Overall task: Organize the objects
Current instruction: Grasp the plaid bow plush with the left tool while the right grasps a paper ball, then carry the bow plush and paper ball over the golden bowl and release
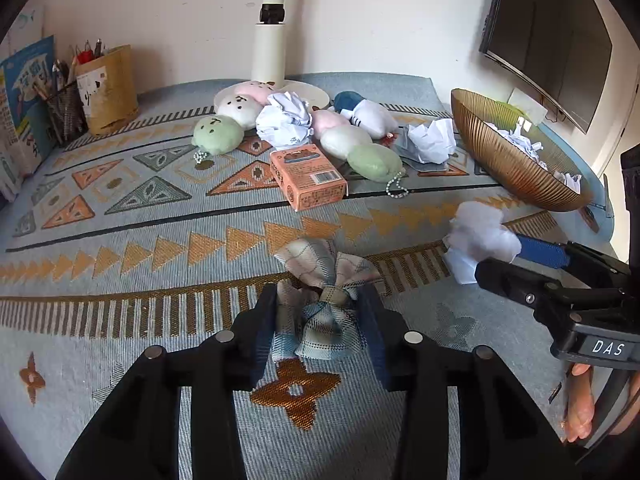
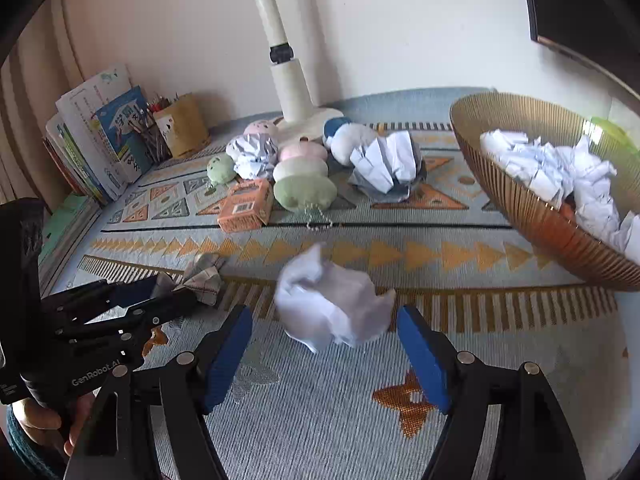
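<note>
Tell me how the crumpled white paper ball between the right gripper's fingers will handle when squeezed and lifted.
The crumpled paper ball looks light and hollow, so it will probably crush inward under the right gripper. Its irregular creases should give the blue pads some bite, so slipping seems unlikely. Loosely wadded, it may spring partly open when dropped into the bowl.

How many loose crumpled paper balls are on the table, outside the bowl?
3. One lies between the right gripper's open fingers, one among the plush toys, one near the bowl. Others may be hidden behind the toys.
</note>
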Tool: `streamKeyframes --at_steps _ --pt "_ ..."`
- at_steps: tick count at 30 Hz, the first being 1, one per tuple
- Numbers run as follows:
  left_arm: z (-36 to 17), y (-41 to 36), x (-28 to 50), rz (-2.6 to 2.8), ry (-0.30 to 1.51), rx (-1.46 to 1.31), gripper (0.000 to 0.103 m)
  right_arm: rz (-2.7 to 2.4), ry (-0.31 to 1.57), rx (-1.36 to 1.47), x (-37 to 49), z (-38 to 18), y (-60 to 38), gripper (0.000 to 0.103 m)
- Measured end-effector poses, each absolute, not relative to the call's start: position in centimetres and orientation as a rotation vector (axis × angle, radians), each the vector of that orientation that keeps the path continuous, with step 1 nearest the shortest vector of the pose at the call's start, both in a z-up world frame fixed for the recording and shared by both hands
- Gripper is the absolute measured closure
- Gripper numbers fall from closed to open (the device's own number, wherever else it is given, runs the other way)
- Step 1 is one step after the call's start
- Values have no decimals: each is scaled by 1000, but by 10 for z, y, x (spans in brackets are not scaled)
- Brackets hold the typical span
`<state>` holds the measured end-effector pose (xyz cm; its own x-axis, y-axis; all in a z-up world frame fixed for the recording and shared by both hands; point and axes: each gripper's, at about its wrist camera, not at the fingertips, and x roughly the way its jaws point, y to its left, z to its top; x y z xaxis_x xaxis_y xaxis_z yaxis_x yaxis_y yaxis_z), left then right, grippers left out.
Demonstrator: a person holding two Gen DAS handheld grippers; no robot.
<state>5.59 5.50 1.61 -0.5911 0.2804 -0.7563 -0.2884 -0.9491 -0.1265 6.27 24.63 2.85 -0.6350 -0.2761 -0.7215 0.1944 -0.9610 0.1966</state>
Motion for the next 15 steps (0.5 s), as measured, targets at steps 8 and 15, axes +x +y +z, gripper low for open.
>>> streamKeyframes --at_steps 8,15 --pt "14 58 57 2545 36 -1232 42 -2597 -64 1221 63 25 233 19" --pt "17 58 57 2564 31 -1192 76 -2604 -86 1195 63 27 233 30"
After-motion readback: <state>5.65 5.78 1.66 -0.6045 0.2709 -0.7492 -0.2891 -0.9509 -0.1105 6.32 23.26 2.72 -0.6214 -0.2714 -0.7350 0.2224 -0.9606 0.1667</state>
